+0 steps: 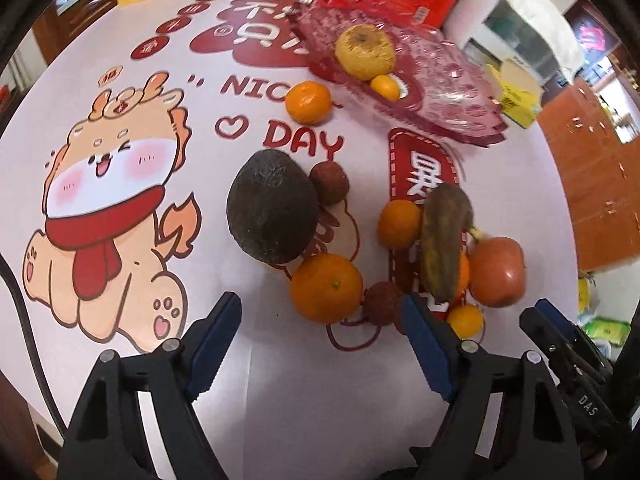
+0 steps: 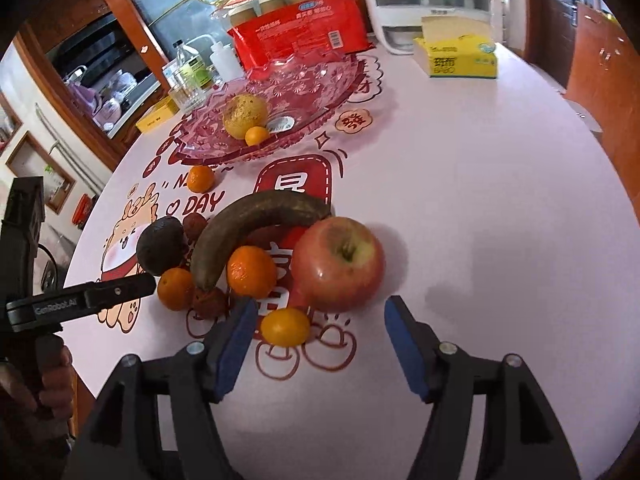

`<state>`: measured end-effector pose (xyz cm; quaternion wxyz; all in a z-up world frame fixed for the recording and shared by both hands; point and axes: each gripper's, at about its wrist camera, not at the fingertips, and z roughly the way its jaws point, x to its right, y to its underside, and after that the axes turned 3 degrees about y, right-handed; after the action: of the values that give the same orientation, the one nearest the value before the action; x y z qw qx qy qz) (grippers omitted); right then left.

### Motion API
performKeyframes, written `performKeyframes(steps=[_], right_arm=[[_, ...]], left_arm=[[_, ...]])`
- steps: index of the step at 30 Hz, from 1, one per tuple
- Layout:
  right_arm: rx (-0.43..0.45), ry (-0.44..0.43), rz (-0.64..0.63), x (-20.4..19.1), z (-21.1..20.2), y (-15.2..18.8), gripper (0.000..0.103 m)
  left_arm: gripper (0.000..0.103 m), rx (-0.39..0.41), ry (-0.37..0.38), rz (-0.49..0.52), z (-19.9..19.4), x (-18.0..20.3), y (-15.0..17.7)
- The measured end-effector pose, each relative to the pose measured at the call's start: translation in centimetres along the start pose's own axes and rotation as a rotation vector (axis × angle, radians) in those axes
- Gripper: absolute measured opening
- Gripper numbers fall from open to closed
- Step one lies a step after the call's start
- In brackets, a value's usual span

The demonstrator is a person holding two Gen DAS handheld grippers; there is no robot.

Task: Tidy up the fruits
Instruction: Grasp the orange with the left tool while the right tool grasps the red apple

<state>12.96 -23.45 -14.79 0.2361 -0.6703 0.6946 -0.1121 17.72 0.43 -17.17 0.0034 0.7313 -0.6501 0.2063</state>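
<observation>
A clear pink fruit plate (image 1: 440,92) (image 2: 320,76) at the back holds a yellow round fruit (image 1: 365,52) and a kumquat (image 1: 385,87). On the printed tablecloth lie a dark avocado (image 1: 272,208), a browned banana (image 1: 444,240) (image 2: 248,228), a red apple (image 1: 498,272) (image 2: 338,264), several mandarins and two lychees. My left gripper (image 1: 322,304) is open, with a mandarin (image 1: 326,294) just ahead of its tips and untouched. My right gripper (image 2: 320,304) is open just short of the apple; a small kumquat (image 2: 285,327) lies by its left pad.
A lone mandarin (image 1: 308,103) sits beside the plate. Behind the plate stand a red package (image 2: 300,36), a yellow tissue box (image 2: 460,60), a white appliance (image 2: 432,4) and bottles (image 2: 188,68). A hand (image 2: 44,392) holds the left gripper's handle at the table's left edge.
</observation>
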Motion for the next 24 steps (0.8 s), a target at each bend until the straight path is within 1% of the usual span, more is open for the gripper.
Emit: performKeyframes(steps=[4, 6, 10, 12, 16, 18, 20, 21, 24], right_arm=[[-0.029, -0.020, -0.015, 0.6, 1.5, -0.8, 0.068], [-0.044, -0.030, -0.015, 0.9, 2.3, -1.1, 0.068], [-0.071, -0.054, -0.008, 1.4, 3.7, -1.6, 0.069], [-0.076, -0.068, -0.009, 1.5, 4.2, -1.8, 0.069], [-0.092, -0.093, -0.016, 1.6, 5.1, -2.0, 0.069], [-0.099, -0.101, -0.019, 1.6, 5.4, -2.2, 0.069], [-0.104, -0.113, -0.019, 1.8, 5.8, -2.3, 0.069], [-0.108, -0.116, -0.019, 1.8, 6.0, -2.3, 0.069], [-0.118, -0.123, -0.020, 1.9, 6.5, -2.4, 0.069]], left_arm=[[0.075, -0.014, -0.015, -0.039, 1.4, -0.1, 0.0], [0.070, -0.018, -0.018, -0.055, 1.9, -0.1, -0.1], [0.067, -0.023, -0.025, -0.076, 2.7, -0.1, -0.3], [0.062, -0.026, -0.024, -0.085, 3.2, 0.0, -0.3], [0.059, -0.039, -0.028, -0.094, 3.9, 0.1, -0.7], [0.054, -0.045, -0.030, -0.097, 4.2, 0.2, -0.9], [0.052, -0.055, -0.040, -0.096, 4.6, 0.4, -1.0], [0.049, -0.058, -0.043, -0.097, 4.6, 0.3, -1.0], [0.047, -0.062, -0.056, -0.099, 4.8, 0.6, -1.2]])
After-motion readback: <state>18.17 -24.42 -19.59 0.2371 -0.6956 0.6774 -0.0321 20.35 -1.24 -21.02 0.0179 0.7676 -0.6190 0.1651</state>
